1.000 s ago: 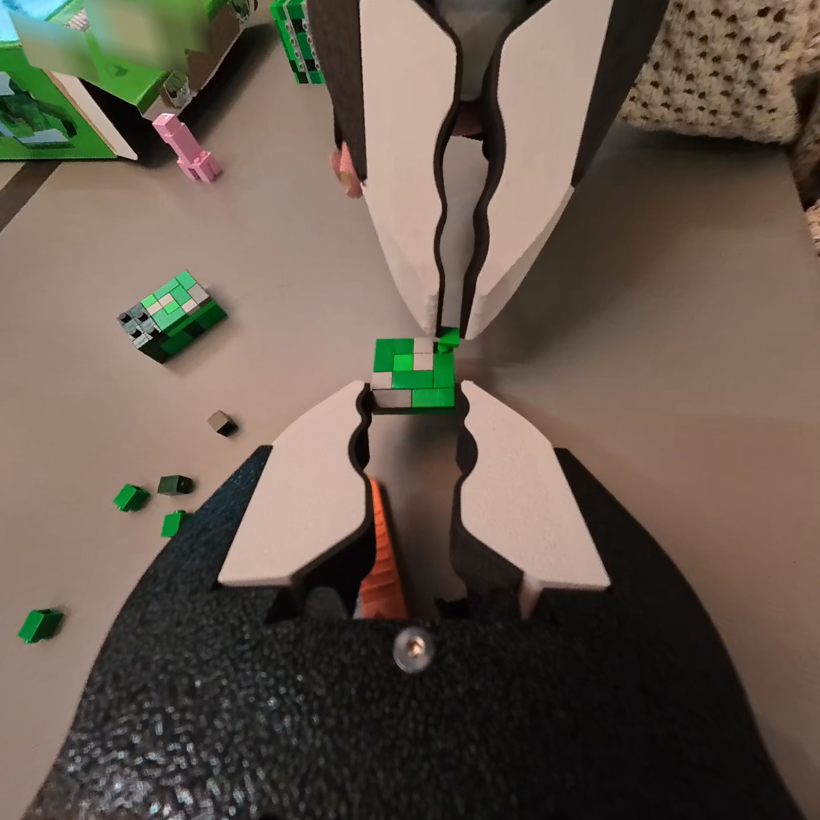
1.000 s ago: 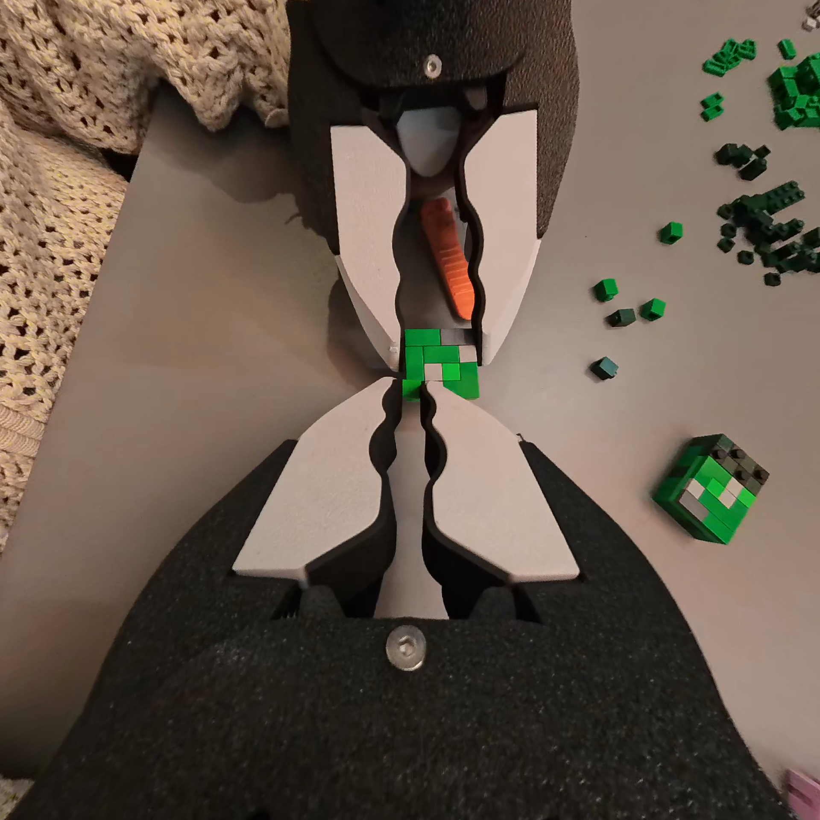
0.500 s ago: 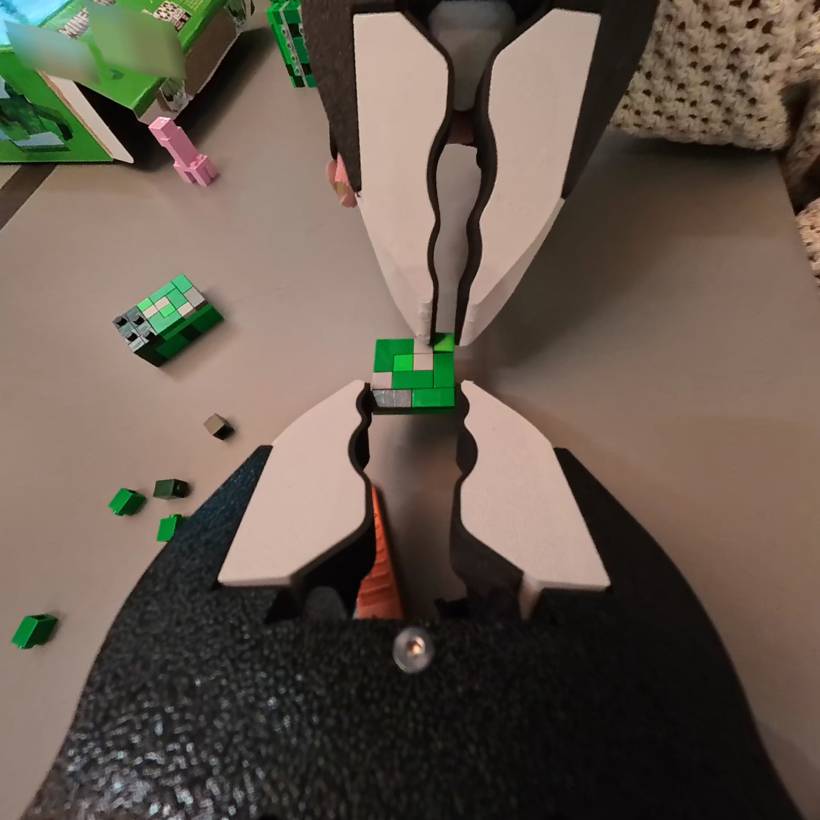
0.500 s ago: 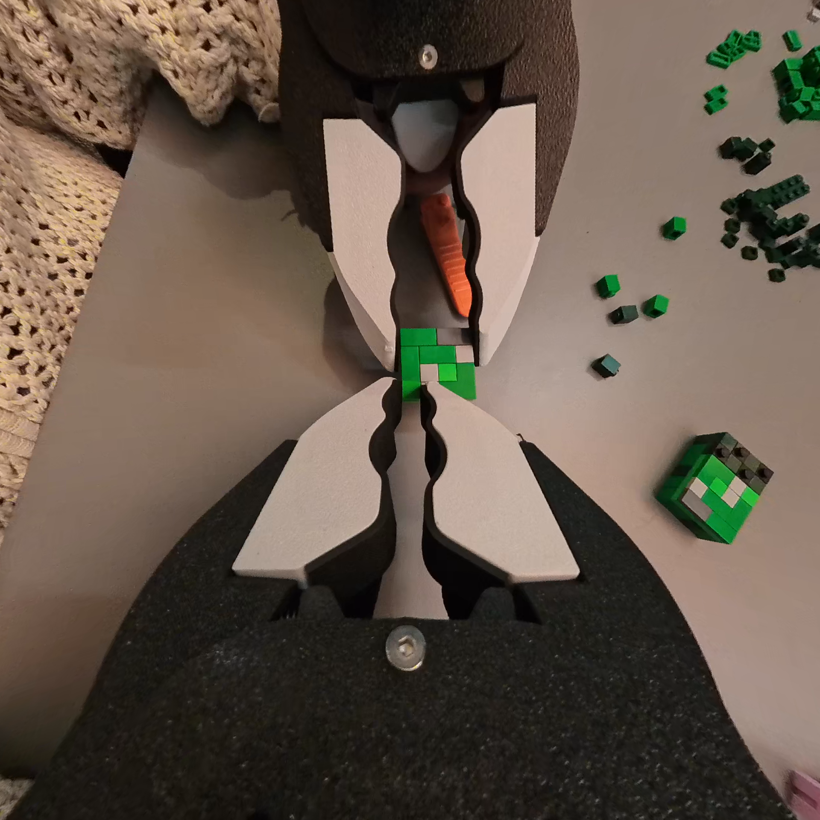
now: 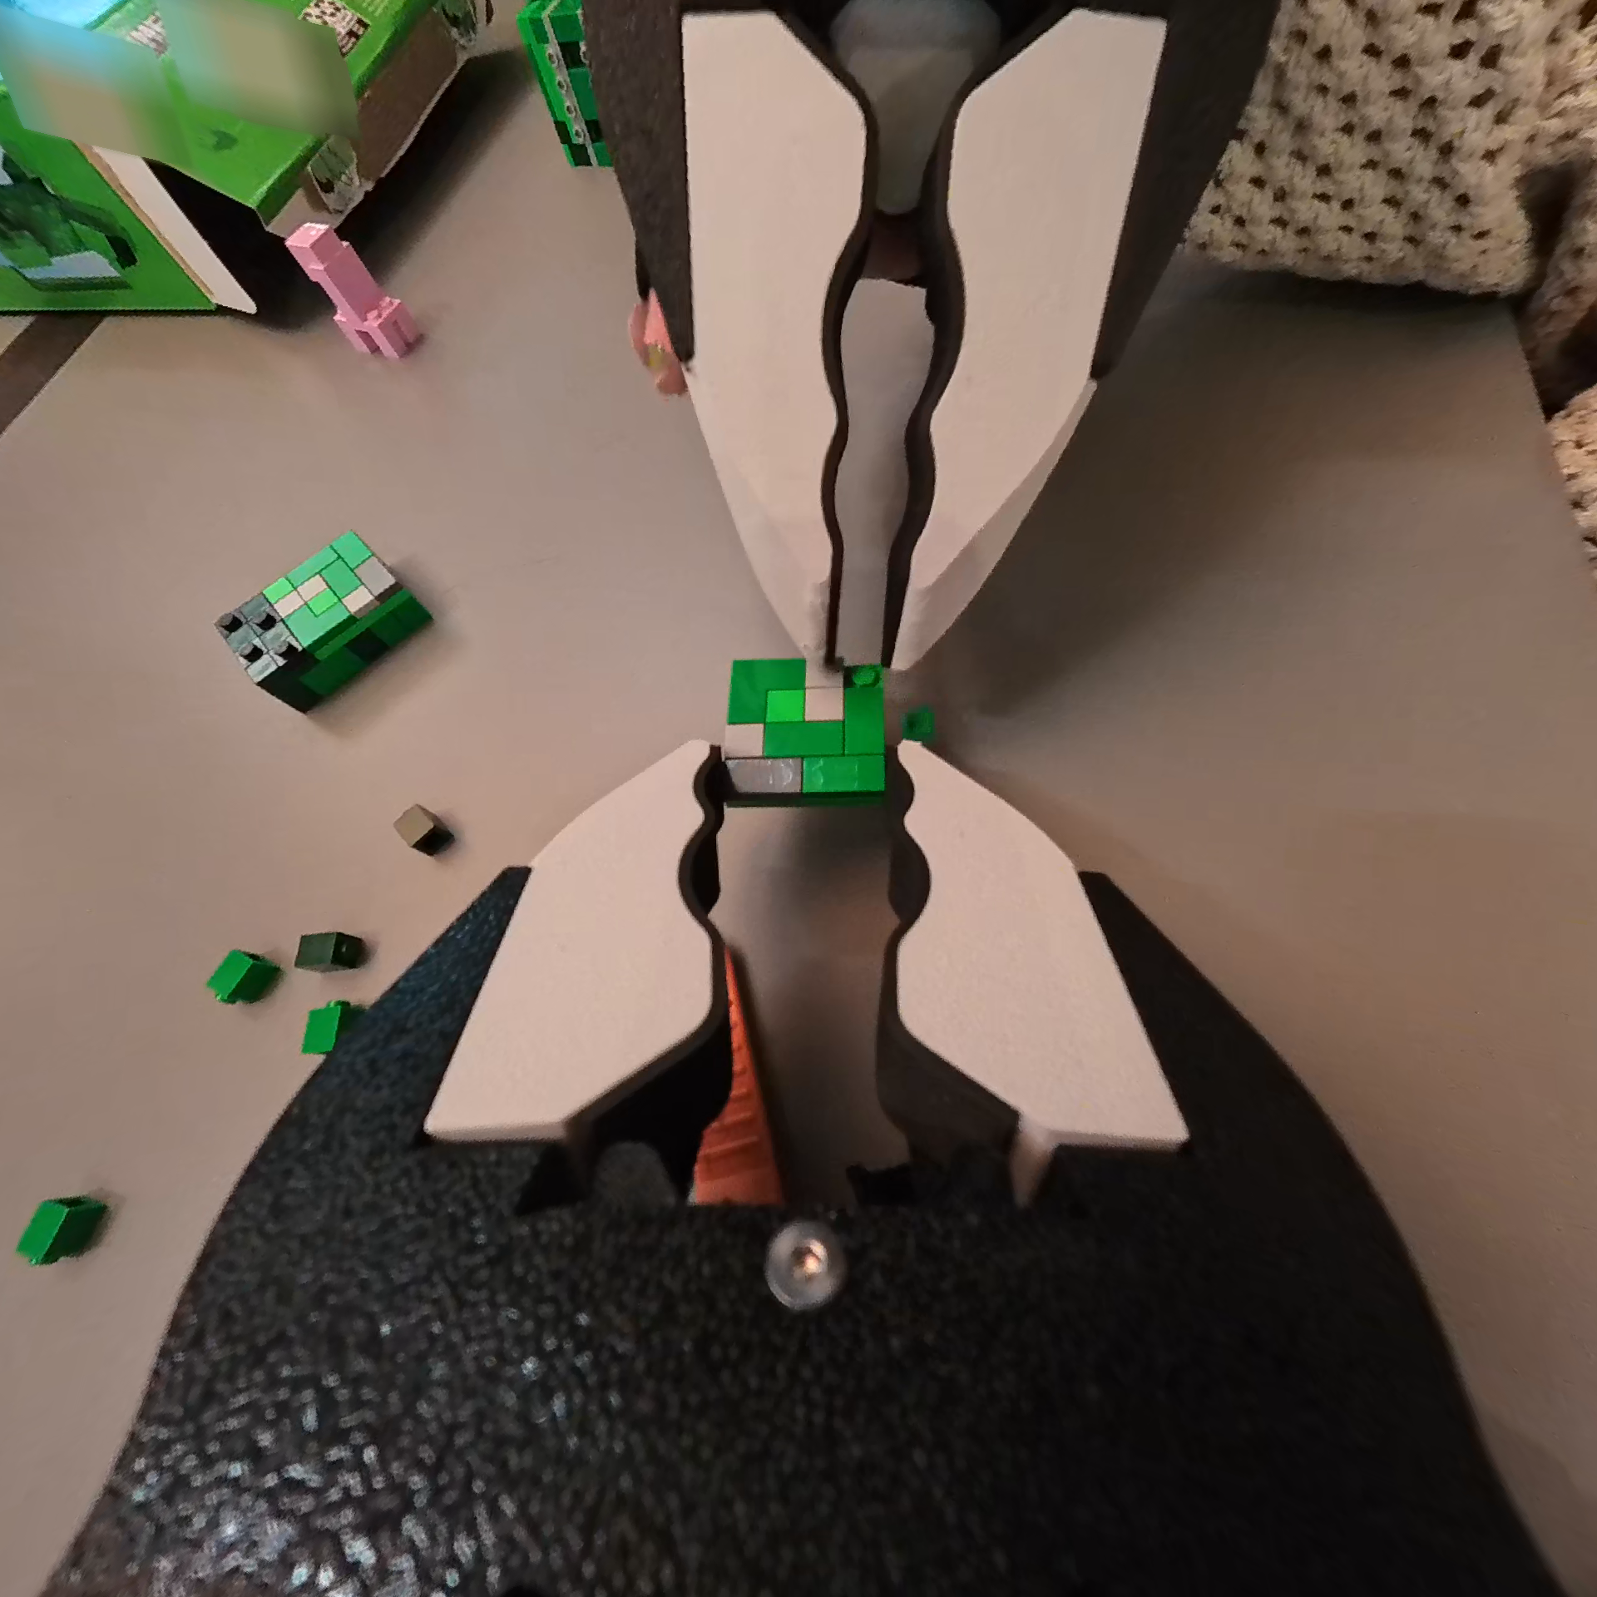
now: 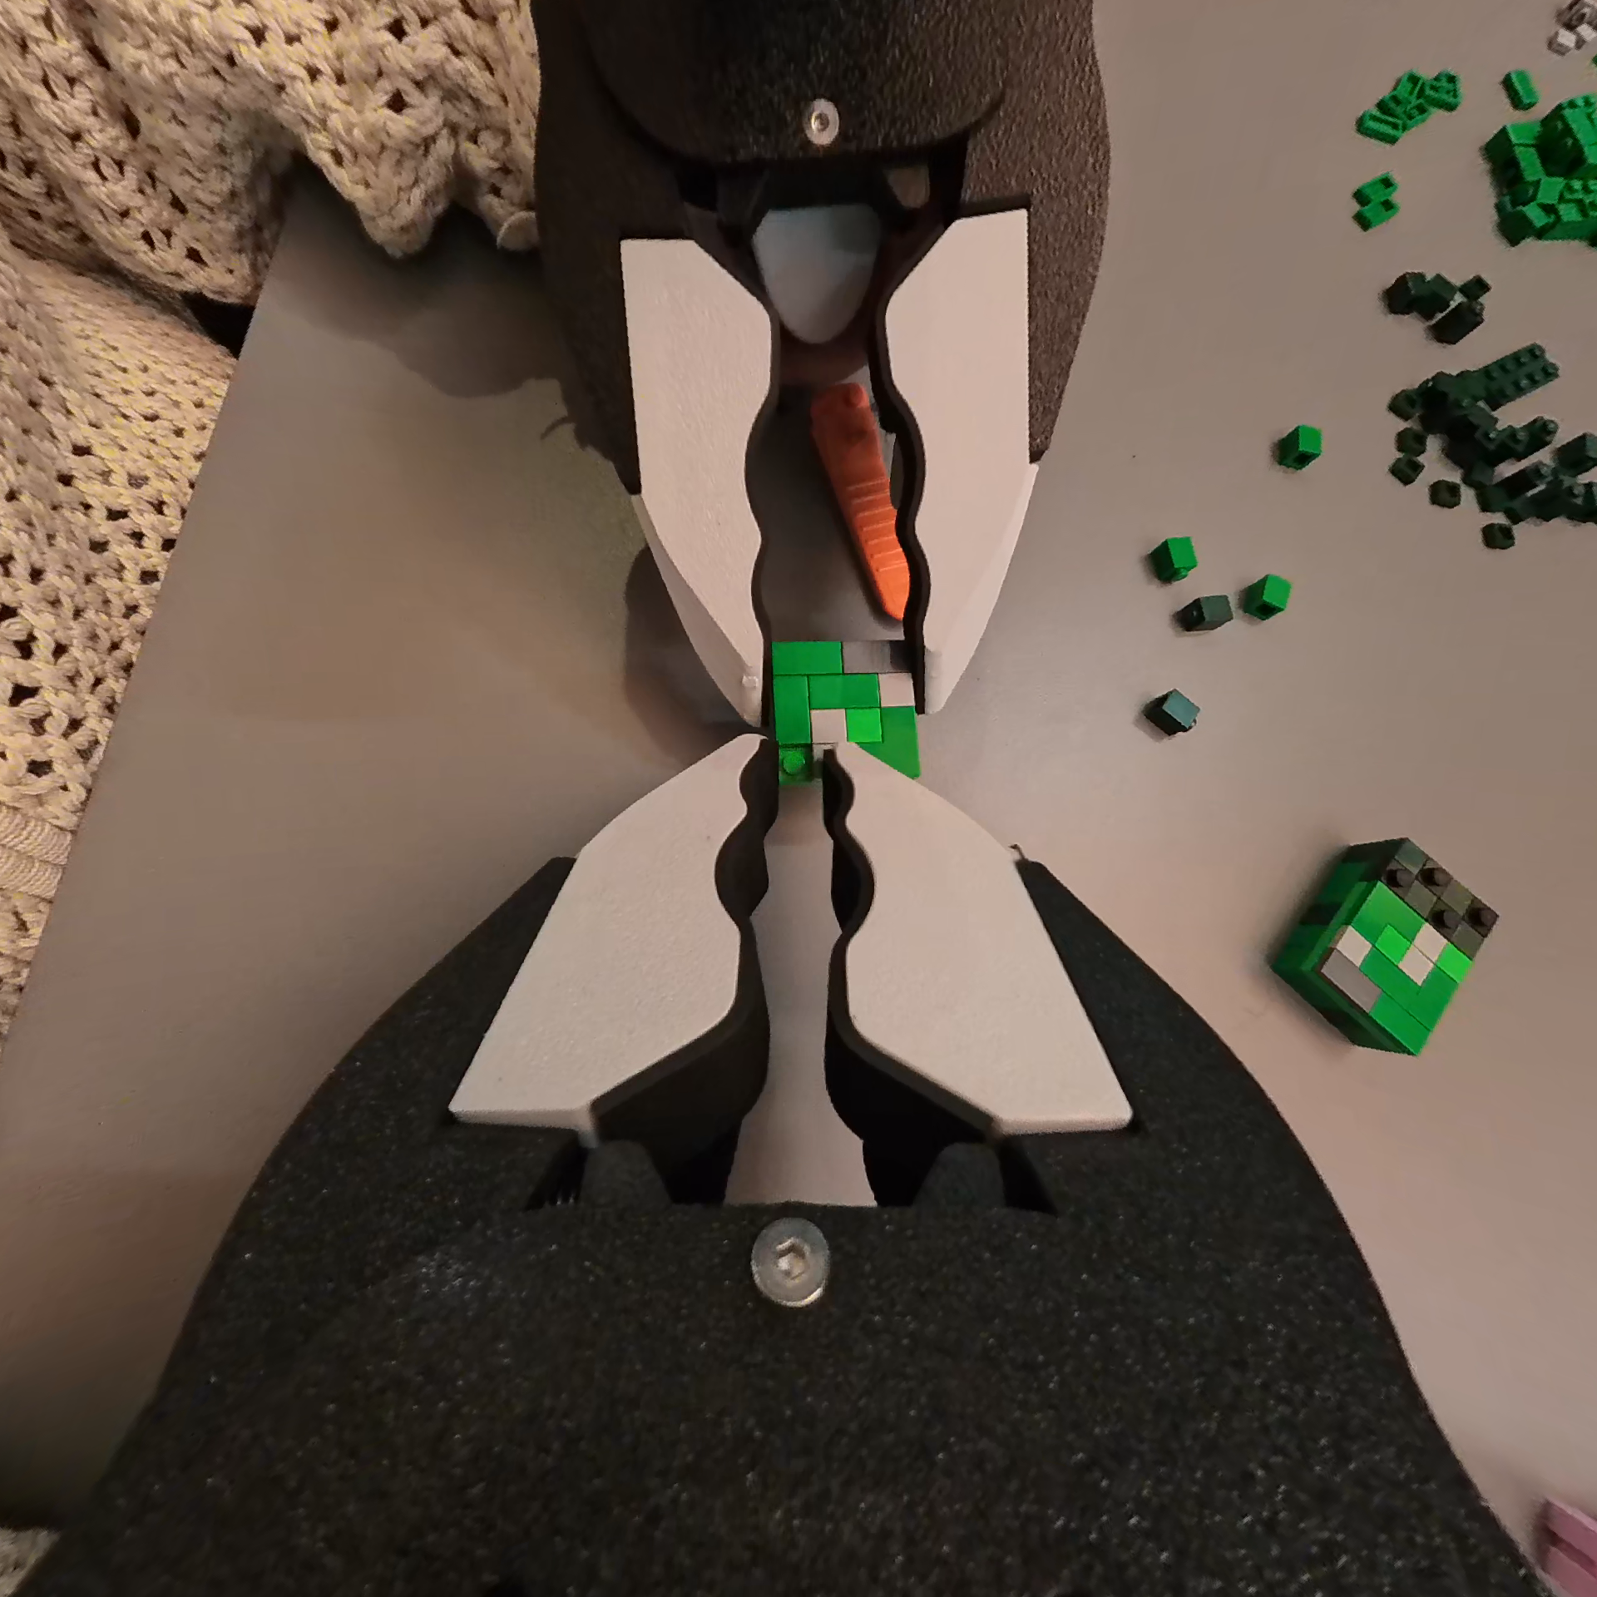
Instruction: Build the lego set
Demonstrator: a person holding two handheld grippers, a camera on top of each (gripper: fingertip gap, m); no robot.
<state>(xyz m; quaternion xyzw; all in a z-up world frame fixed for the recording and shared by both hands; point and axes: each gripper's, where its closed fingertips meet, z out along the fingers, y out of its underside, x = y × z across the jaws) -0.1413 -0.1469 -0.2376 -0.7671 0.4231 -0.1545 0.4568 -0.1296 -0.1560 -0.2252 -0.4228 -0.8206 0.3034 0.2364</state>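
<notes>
- The small green-and-grey block assembly (image 5: 805,734) sits on the grey tabletop (image 5: 1210,778), about mid-scene, pinched on its two sides by the left tongs (image 5: 804,773).
- The right tongs (image 6: 793,760), facing the left ones, are drawn nearly together at the assembly's far-right corner as the left wrist view frames it, where a single green stud piece (image 6: 792,764) sits. It looks lightly nipped, though I cannot tell whether the pads truly bear on it.
- A tiny green piece (image 5: 919,722) lies on the tabletop just beside the assembly's right side.
- Risk, as I judge it: the stud piece may be only half seated, so opening or lifting the right tongs could pop it off.
- Pressing down off-centre could tip the assembly in the left grip, or slide it out.
- The loose piece beside it could get nudged or trapped under a fingertip.
- An orange brick separator (image 6: 867,501) lies between the left fingers, clear of the work.
</notes>
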